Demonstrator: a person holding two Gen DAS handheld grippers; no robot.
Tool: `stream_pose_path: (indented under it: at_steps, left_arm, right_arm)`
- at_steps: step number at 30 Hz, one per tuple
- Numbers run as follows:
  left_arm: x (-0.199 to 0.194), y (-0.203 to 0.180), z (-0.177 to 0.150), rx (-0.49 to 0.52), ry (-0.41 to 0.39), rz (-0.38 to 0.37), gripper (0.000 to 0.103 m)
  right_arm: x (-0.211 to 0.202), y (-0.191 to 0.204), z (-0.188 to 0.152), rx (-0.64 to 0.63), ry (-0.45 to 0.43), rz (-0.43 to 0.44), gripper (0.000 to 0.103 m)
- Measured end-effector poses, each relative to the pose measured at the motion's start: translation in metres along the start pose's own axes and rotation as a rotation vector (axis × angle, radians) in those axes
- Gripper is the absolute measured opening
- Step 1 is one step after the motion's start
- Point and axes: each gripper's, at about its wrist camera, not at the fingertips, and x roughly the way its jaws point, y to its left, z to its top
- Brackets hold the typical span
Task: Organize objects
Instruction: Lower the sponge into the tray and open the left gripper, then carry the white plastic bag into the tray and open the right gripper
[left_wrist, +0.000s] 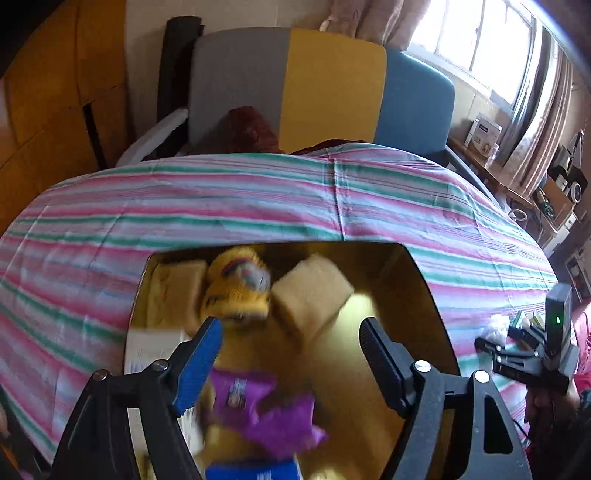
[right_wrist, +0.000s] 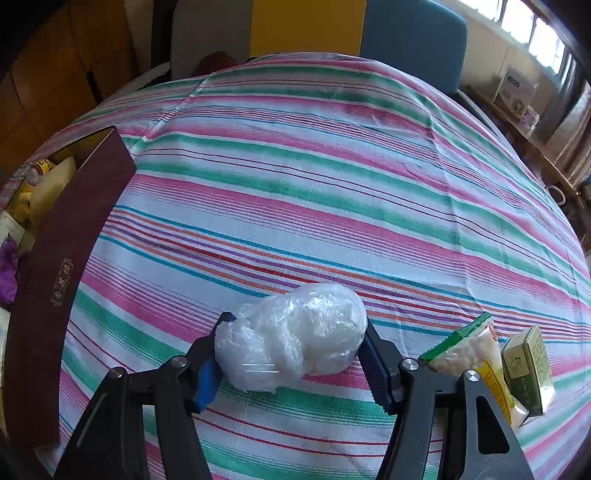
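Tablecloth (right_wrist: 332, 177): striped cloth covers the whole surface you are working on; everything sits on it.
Box (right_wrist: 74, 236): dark red box at the left, open, already holding a purple packet (left_wrist: 258, 402), a yellow packet (left_wrist: 236, 291) and 2 tan blocks (left_wrist: 310, 295).
Left tongs (left_wrist: 291, 354): spread wide over the box with nothing between the fingers; the purple packet lies below them.
Plastic bag (right_wrist: 291, 332): crumpled clear bag on the cloth, well right of the box, sitting squarely between your right tongs.
Right tongs (right_wrist: 295, 354): half-open, both pads against the bag's sides, pinching it.
Risk 1: the bag is soft and slick, so you may catch only loose film and it could slip out on the lift.
Risk 2: the green-topped pouch (right_wrist: 465, 347) and small green carton (right_wrist: 528, 365) sit just right of your right finger; a sideways swing could knock them.
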Motion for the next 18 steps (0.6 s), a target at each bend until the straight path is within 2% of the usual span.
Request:
stream_pose_path:
  at_steps: [8, 14, 18]
  left_arm:
    - [-0.039, -0.003, -0.064, 0.016, -0.039, 0.057, 0.078]
    - [-0.057, -0.005, -0.076, 0.043, -0.085, 0.076, 0.078]
    - [-0.063, -0.003, -0.077, 0.037, -0.092, 0.059, 0.078]
  right_arm:
    - [-0.001, 0.005, 0.000, -0.028, -0.008, -0.023, 0.062]
    - [-0.002, 0.003, -0.001, -0.008, -0.015, -0.030, 0.063]
    - [-0.005, 0.003, 0.000, 0.024, -0.003, -0.042, 0.063]
